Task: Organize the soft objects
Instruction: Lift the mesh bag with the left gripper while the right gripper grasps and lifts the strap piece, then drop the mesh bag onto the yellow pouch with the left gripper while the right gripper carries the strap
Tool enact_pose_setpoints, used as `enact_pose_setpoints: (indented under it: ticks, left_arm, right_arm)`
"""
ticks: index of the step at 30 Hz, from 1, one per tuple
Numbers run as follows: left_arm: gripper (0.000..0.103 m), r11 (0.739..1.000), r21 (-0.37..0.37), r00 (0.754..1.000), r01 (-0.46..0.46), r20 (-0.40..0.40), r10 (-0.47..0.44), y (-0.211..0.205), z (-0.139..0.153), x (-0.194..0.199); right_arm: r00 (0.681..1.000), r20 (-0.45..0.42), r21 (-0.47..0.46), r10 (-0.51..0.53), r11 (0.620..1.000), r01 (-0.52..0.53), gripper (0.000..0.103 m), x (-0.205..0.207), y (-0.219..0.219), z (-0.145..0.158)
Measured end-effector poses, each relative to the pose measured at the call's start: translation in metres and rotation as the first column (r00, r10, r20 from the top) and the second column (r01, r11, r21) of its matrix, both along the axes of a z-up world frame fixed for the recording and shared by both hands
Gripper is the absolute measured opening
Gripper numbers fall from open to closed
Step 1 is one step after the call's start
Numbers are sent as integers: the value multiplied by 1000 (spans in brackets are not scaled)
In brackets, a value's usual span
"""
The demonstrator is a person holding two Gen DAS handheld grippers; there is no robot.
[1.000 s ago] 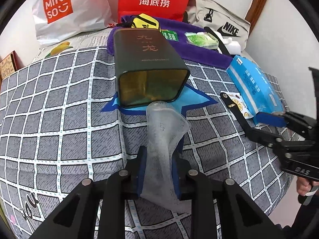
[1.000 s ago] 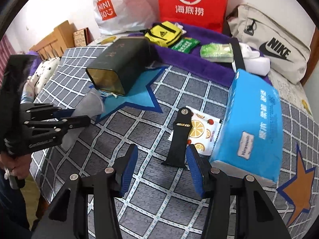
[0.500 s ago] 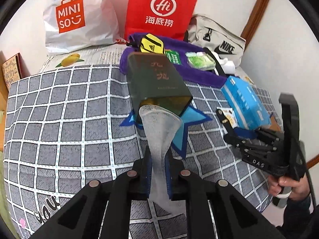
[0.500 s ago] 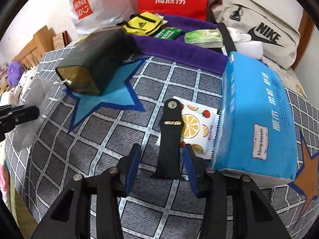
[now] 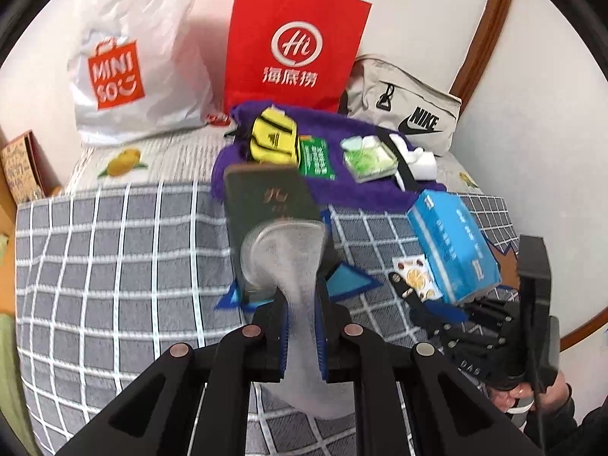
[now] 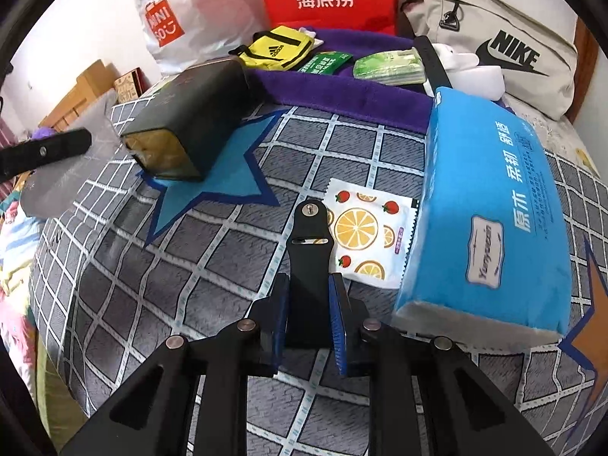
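Note:
My left gripper (image 5: 302,326) is shut on a grey sock (image 5: 292,262) and holds it up above the bed, in front of the open end of a dark green tin box (image 5: 266,197) lying on its side. The sock also shows at the left in the right wrist view (image 6: 60,178). My right gripper (image 6: 307,319) is closed around the lower end of a black watch strap (image 6: 309,243) that lies on the checked bedspread (image 6: 159,266); the pads touch its edges. The box shows in the right wrist view too (image 6: 190,117).
A blue tissue pack (image 6: 490,205) and a fruit-print sachet (image 6: 364,231) lie right of the strap. A purple towel (image 6: 342,91) at the back holds a yellow pouch (image 6: 277,51) and green packets. A red bag (image 5: 292,41), a white Miniso bag (image 5: 125,60) and a Nike bag (image 6: 501,41) stand behind.
My left gripper has lifted the sock up and away from the bed. My right gripper has moved forward over the strap and its jaws have closed in on it.

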State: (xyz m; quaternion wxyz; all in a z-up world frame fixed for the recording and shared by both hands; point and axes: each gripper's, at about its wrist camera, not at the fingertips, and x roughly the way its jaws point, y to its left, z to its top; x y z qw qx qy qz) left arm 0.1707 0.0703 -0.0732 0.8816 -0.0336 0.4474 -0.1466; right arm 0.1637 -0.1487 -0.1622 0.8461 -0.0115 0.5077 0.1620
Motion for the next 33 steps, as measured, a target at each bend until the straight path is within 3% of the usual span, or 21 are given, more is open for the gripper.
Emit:
enact_pose_setpoints:
  ticks: [5, 10, 18, 33]
  left_arm:
    - [12, 1000, 24, 999, 16, 45, -18, -13, 25, 18]
    - [12, 999, 42, 998, 20, 63, -23, -26, 36, 54]
    - [12, 996, 87, 999, 20, 30, -23, -47, 23, 116]
    - [12, 982, 190, 1000, -13, -9, 15, -73, -3, 185]
  right_arm:
    - [999, 23, -35, 39, 999, -39, 21, 0, 5, 1]
    - [997, 3, 18, 77, 997, -77, 21, 0, 5, 9]
    - [995, 53, 31, 90, 995, -91, 21, 6, -4, 35]
    - [991, 117, 45, 68, 996, -74, 21, 39, -33, 63]
